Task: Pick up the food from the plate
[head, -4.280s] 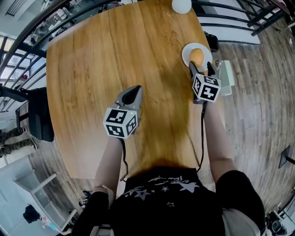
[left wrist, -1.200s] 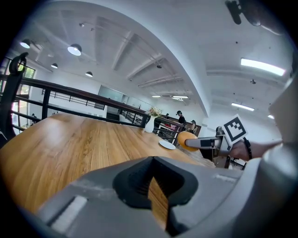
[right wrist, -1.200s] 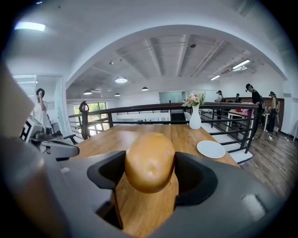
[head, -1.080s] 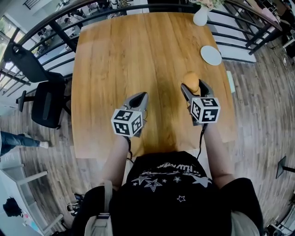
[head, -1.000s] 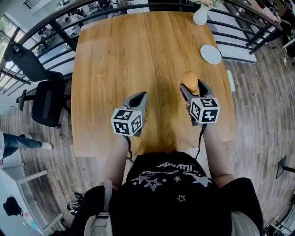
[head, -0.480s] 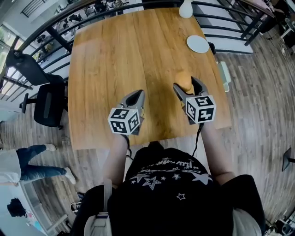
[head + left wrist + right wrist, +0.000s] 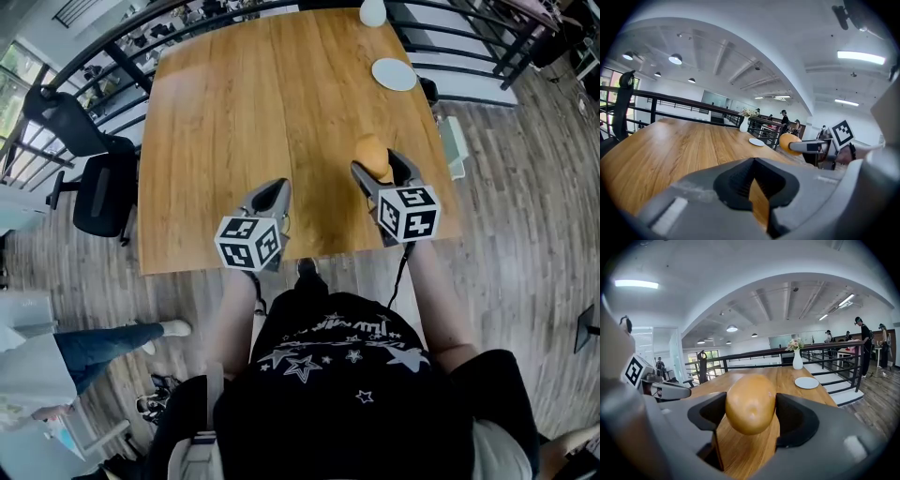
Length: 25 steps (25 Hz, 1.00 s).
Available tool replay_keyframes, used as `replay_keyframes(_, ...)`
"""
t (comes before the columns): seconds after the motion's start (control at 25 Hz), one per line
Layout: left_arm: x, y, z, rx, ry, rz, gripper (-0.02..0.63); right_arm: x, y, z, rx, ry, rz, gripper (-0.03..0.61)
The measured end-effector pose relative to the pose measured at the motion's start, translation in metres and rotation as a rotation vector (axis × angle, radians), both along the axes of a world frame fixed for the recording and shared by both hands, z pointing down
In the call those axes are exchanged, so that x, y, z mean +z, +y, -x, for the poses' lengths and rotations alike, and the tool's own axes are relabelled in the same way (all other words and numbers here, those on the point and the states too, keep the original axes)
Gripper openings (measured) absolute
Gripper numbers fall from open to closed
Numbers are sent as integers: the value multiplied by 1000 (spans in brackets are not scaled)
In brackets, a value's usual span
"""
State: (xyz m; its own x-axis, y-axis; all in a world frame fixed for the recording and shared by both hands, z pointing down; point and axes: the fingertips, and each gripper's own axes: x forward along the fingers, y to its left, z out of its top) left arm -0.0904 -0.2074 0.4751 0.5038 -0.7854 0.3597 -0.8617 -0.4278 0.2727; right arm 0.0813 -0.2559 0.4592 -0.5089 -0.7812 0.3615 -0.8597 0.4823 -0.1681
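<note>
A golden-brown bread roll point(image 7: 371, 153) is clamped in my right gripper point(image 7: 380, 169), held above the wooden table point(image 7: 244, 103) near its front right corner. In the right gripper view the roll point(image 7: 751, 404) fills the space between both pads. The white plate point(image 7: 394, 74) lies bare at the far right edge, well ahead of the roll, and appears as the plate point(image 7: 806, 382) beyond the jaws. My left gripper point(image 7: 270, 195) hovers over the front edge, shut with nothing in it. From the left gripper view the roll point(image 7: 788, 142) shows off to the right.
A white vase point(image 7: 372, 11) stands at the far right corner beyond the plate. Black railings border the table's far and right sides. A black office chair point(image 7: 98, 192) sits to the left. A person's leg point(image 7: 103, 342) is on the floor at lower left.
The roll, on the plate earlier, is now held well back from it. Over the last second both grippers drew closer to the table's front edge. A person walked in at lower left.
</note>
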Motion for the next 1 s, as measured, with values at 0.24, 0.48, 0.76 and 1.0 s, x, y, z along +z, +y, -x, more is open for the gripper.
replay_keyframes(0.24,-5,22,-1,-32,-2,-14,2,-4,18,1,-36,-12,-16,333)
replay_keyframes(0.48,-10,32,-3,-49,2,-27,2,-10,30,-4,-54,-4,-26,333)
replay_keyframes(0.76,-15,43,-14,-62,14,-41,2,-11,44,-17,-66,8,-26,333)
replay_keyframes(1.0,-16,60,-24,-82,13,-38,2,-8,56,-28,-73,3,-12,333)
